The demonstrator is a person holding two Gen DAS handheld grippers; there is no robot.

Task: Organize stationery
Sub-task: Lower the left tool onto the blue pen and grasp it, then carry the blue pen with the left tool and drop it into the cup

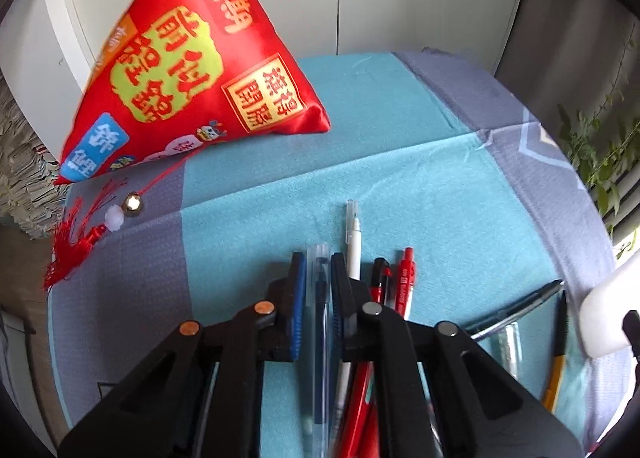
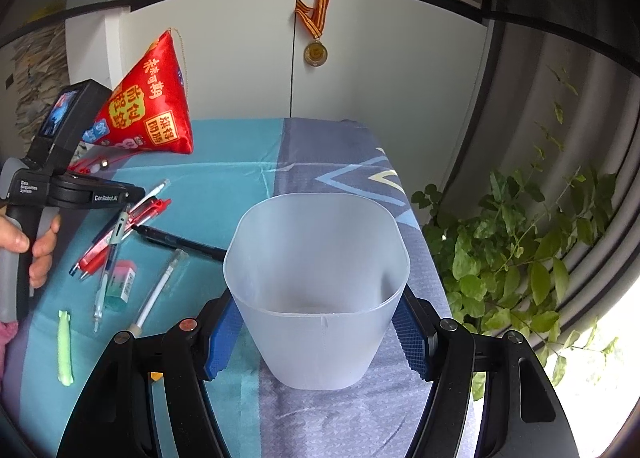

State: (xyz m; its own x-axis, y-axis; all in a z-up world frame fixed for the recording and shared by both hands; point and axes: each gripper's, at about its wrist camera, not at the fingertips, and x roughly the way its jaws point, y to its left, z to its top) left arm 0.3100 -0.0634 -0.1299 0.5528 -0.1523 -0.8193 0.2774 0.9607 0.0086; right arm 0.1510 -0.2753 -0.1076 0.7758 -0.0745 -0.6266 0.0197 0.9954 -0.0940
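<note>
Translucent cup (image 2: 316, 290) held upright between right gripper (image 2: 320, 332) pads, mouth up, interior seen empty; set on blue cloth-covered table (image 2: 240, 145). No stationery yet placed in cup, so task judged barely begun.

Stationery scattered left of cup: red pens (image 2: 120, 234), black pen (image 2: 180, 244), white pen (image 2: 158, 292), eraser (image 2: 122, 281), green item (image 2: 65, 346) all left on cloth.

Left gripper (image 1: 319, 270) narrowed around clear blue-ink pen (image 1: 320, 290); firm grip cannot be told. Pen's long axis aligned with fingers, capped end pointed away from camera.

Stationery count on the blue cloth

Two red pens (image 2: 120, 242), one black pen (image 2: 180, 244), one eraser (image 2: 122, 284), one green highlighter (image 2: 65, 348), one translucent cup (image 2: 316, 290).
</note>
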